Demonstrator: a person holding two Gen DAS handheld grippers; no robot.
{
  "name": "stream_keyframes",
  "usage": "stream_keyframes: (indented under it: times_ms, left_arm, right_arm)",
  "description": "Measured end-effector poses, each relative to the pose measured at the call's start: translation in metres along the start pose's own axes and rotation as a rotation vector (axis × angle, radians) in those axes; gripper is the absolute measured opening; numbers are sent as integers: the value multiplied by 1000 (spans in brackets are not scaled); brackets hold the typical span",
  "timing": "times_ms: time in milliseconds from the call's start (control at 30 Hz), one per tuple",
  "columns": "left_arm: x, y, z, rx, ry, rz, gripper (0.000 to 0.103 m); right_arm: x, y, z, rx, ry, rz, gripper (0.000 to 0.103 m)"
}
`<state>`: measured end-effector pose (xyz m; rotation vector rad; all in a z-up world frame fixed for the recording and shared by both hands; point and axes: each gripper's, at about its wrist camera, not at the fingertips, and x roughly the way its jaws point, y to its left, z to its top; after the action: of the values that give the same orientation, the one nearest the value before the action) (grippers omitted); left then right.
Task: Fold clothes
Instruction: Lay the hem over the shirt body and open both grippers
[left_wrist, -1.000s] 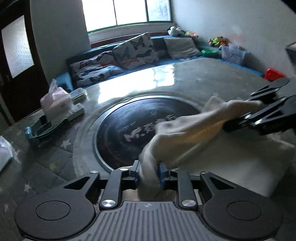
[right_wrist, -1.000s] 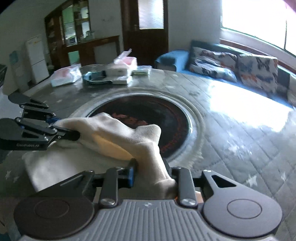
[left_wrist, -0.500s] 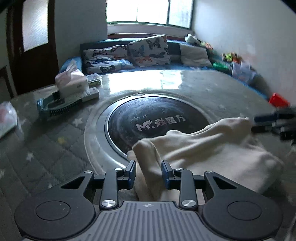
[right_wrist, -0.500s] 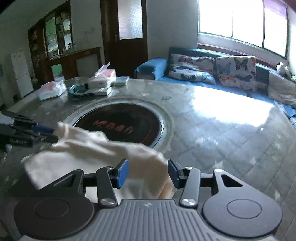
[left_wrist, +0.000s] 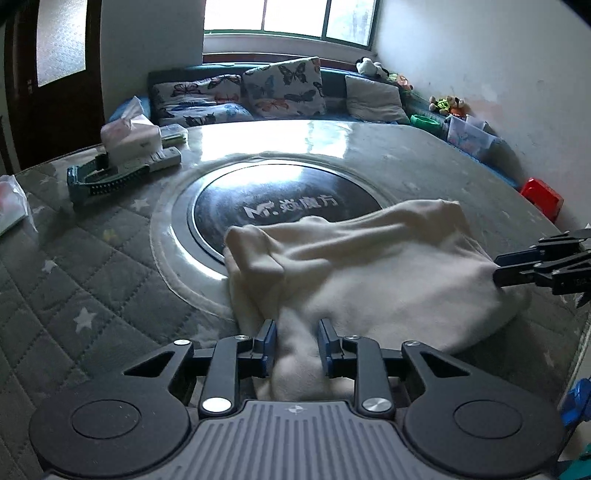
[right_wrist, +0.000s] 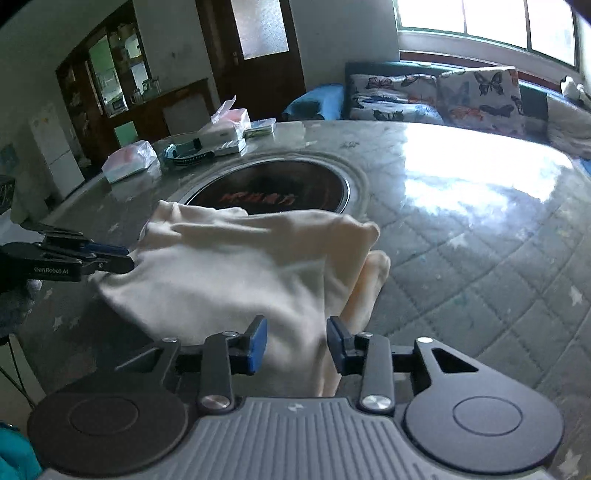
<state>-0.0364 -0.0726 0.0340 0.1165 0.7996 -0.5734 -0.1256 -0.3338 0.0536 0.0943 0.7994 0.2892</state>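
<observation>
The jaws of the left gripper (left_wrist: 296, 341) have just been closing, and a bunched fold of the cream garment (left_wrist: 369, 266) fills the gap between their blue pads, which pinch it. The jaws of the right gripper (right_wrist: 297, 343) have just been closing as well, and they clamp another gathered fold of the same garment. In the left wrist view the right gripper's tips bite the cloth's right-hand edge; in the right wrist view the left gripper's tips meet its left-hand edge.

The garment is stretched between the two grippers. It lies on the near side of the dark round plate (left_wrist: 280, 192) set into the counter (left_wrist: 92, 277), and its far edge laps over the plate's near rim. Its middle sags in soft creases. The corner on the plate's left is rolled over on itself.

A tissue box (left_wrist: 129, 136) and a dark comb-like tool (left_wrist: 107, 177) sit on the counter at the plate's far left. Beyond the plate's far side, off the counter, butterfly cushions (left_wrist: 284, 88) lean on a blue sofa under the window.
</observation>
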Motion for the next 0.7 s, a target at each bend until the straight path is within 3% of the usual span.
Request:
stream_keyframes:
  times_ms: [300,467,700]
  left_arm:
    - [-12,-1,-13,-21,22,6,26]
    - [-17,-1,-14,-39,-5,-11,12]
    - [-52,7,-18,-84,-80,-58,10]
  right_arm:
    - [6,-2,-7,28,-8,-12,21]
    - [2,1,-7,18,-37,-16,6]
    - [-30,13,-6,-36,-84,27,5]
